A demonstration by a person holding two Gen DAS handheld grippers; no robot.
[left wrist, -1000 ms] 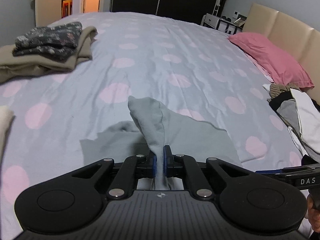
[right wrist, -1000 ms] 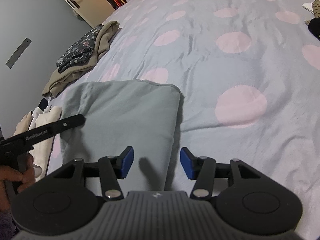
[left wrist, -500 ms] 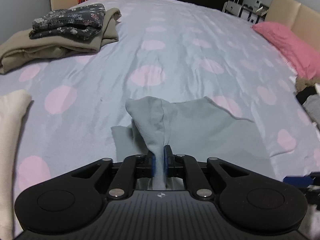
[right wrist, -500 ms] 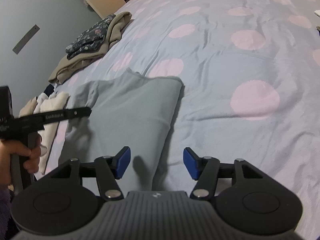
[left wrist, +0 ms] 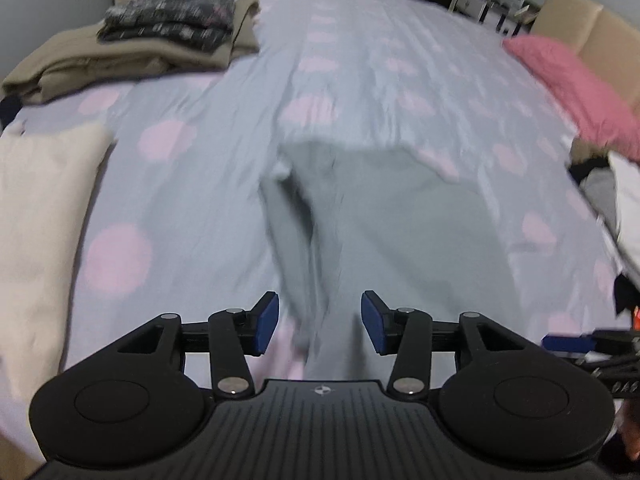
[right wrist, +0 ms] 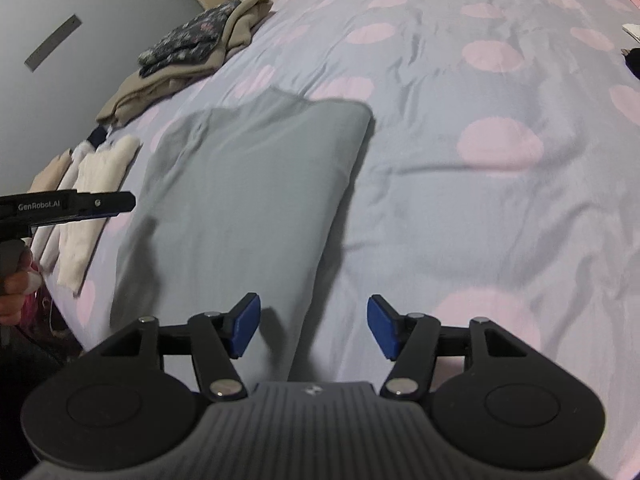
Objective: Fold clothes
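Note:
A grey-green garment [left wrist: 400,216] lies folded on the dotted bedspread [left wrist: 208,184], with a raised crease running toward my left gripper [left wrist: 318,322]. That gripper is open, its blue pads apart on either side of the crease, holding nothing. In the right wrist view the same garment [right wrist: 248,184] lies as a flat oblong, and my right gripper [right wrist: 314,326] stands open over its near right edge, empty. The left gripper's black tip [right wrist: 100,202] shows at that view's left, above the garment's left side. The left wrist view is motion-blurred.
A folded stack of dark patterned cloth on beige cloth [left wrist: 160,40] sits at the far left. Cream folded items [left wrist: 36,208] lie at the left edge. A pink pillow [left wrist: 576,88] and a heap of unfolded clothes [left wrist: 612,184] are at the right.
My left gripper has opened and let go of the pinched fold of the garment, which has dropped onto the bed. My right gripper stays open and has shifted a little.

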